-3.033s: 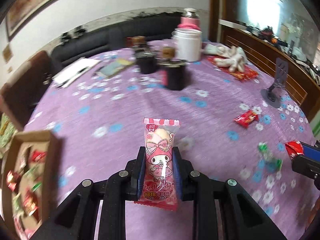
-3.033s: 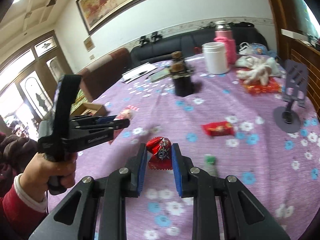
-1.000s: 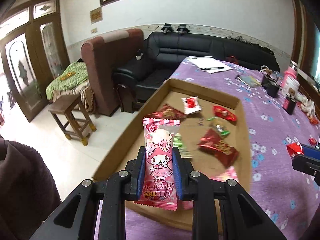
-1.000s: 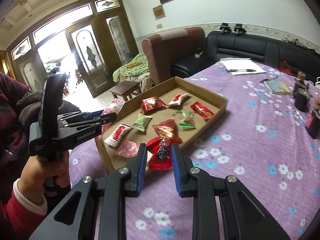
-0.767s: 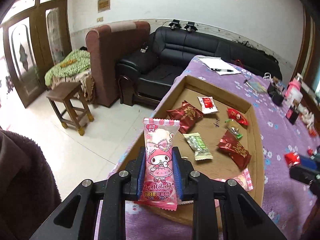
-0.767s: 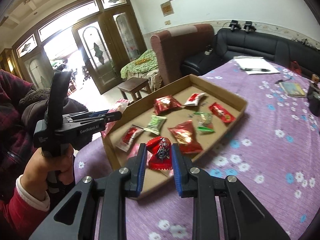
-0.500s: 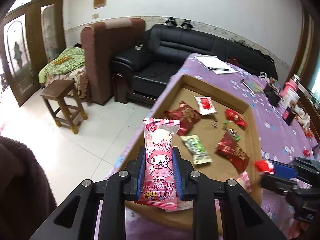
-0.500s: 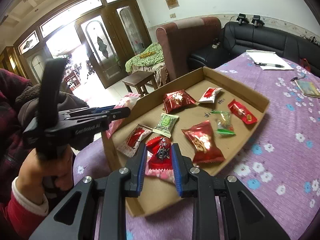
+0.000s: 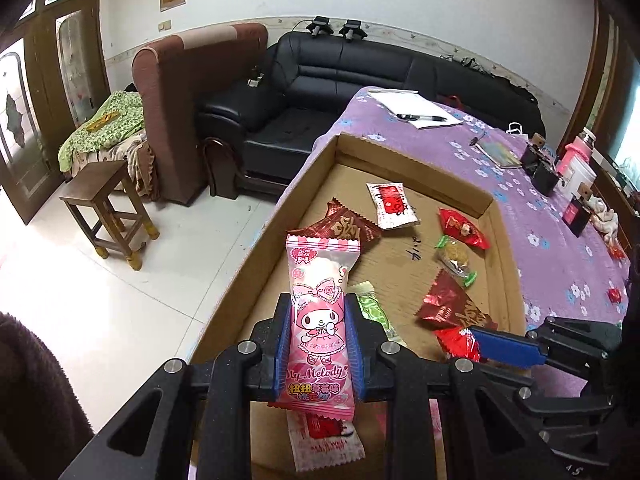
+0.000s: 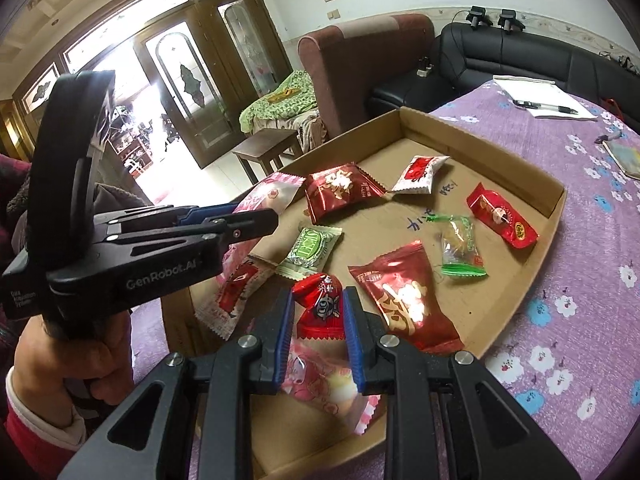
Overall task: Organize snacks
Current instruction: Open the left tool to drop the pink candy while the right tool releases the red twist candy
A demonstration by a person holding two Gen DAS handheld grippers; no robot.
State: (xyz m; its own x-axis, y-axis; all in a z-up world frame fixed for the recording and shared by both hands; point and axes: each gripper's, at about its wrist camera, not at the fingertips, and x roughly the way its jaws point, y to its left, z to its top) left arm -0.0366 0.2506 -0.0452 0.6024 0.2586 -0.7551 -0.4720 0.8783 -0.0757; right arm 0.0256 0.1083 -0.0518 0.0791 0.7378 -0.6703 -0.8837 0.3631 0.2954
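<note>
The left gripper [image 9: 319, 344] is clamped on a pink sachet [image 9: 320, 320], held upright between the blue pads; the right gripper [image 10: 318, 334] is clamped on a small red sweet [image 10: 320, 308]. Both are held over the near end of the cardboard tray [image 10: 556, 208], which lies at the table's near left edge on the purple cloth [image 10: 580, 280]; several wrapped snacks are already spread on its floor.

The main risk is judged to be a release too close to the tray's near wall; a sachet let go there could tip over the rim onto the floor beside the table. The two grippers are seen close together, the right one's blue finger [image 9: 506, 346] just beside the left; a clash could be caused if both are lowered at once. The red sweet is held above a pink packet [image 10: 324, 384] and beside a large red packet [image 10: 404, 300]; if dropped there it would be piled on them rather than laid flat. How high the grippers stand above the tray floor cannot be told surely through the fisheye; a drop from too high could make the sweet bounce out.
</note>
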